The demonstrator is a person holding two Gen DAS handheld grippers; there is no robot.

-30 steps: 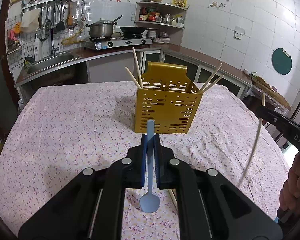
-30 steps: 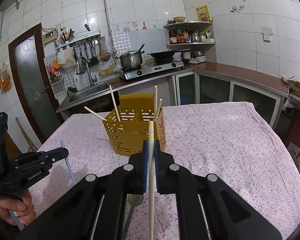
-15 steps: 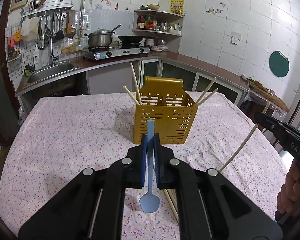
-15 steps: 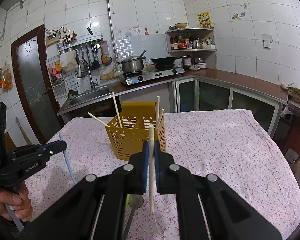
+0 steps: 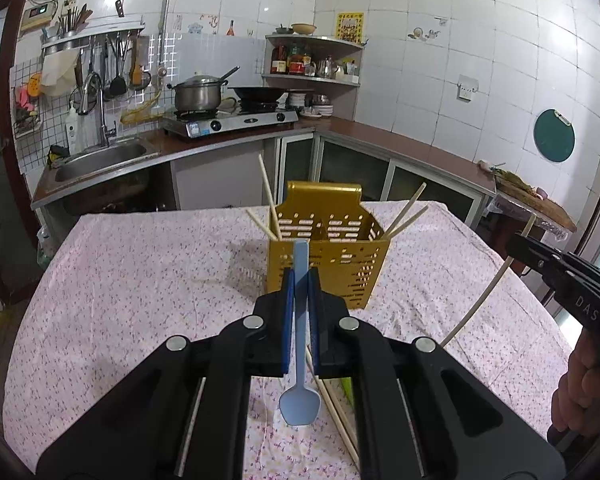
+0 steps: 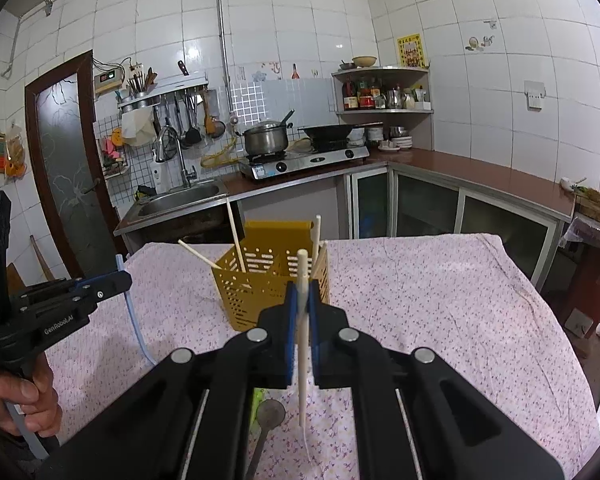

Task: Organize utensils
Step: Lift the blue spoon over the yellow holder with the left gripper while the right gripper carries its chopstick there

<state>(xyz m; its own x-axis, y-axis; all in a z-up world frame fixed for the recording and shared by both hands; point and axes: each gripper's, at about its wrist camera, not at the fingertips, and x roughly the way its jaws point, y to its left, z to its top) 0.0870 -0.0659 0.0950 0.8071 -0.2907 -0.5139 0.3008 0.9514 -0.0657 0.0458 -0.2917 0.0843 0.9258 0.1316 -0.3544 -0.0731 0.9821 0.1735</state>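
Note:
A yellow slotted utensil holder (image 5: 328, 256) stands on the table with several chopsticks leaning in it; it also shows in the right wrist view (image 6: 268, 284). My left gripper (image 5: 301, 280) is shut on a light blue spoon (image 5: 300, 396), bowl end down, held above the table in front of the holder. My right gripper (image 6: 301, 300) is shut on a pale chopstick (image 6: 302, 340), held upright in front of the holder. Each gripper shows in the other's view: the right gripper (image 5: 518, 245) and the left gripper (image 6: 122, 279).
The table has a floral pink cloth (image 5: 140, 272). More chopsticks (image 5: 336, 408) and a metal spoon (image 6: 270, 414) lie on it near me, beside something green. A kitchen counter with sink (image 5: 100, 160) and stove (image 5: 228, 122) runs behind the table.
Both grippers have risen and drawn back a little from the holder, still holding the spoon and the chopstick. The chopstick has lifted off the cloth.

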